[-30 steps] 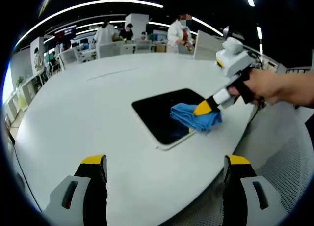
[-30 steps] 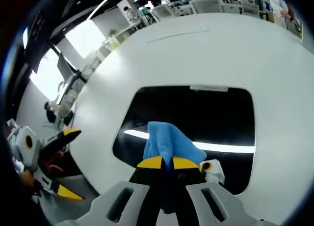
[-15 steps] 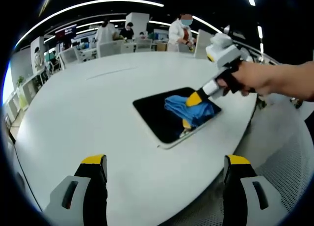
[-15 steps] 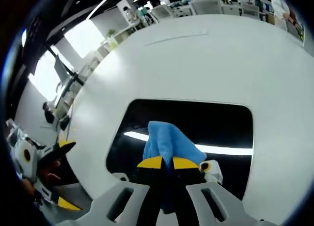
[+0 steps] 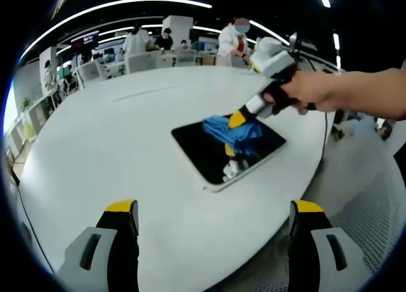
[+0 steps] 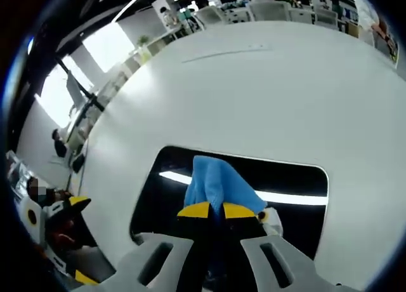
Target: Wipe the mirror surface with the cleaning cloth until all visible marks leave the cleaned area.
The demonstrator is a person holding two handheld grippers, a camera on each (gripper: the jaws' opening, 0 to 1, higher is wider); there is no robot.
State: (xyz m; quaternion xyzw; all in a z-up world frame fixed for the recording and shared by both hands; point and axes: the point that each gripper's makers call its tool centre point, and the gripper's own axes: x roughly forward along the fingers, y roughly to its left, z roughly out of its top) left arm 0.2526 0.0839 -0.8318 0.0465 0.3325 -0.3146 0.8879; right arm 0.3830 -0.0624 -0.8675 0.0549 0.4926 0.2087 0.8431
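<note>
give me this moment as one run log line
phase: wiping | right gripper: shut on blue cloth, pressed on mirror | left gripper: open, above white table

No readable text, label, brand, number or sign anywhere in either view; distant screens and fittings at the back of the room too small and blurred to make out.
</note>
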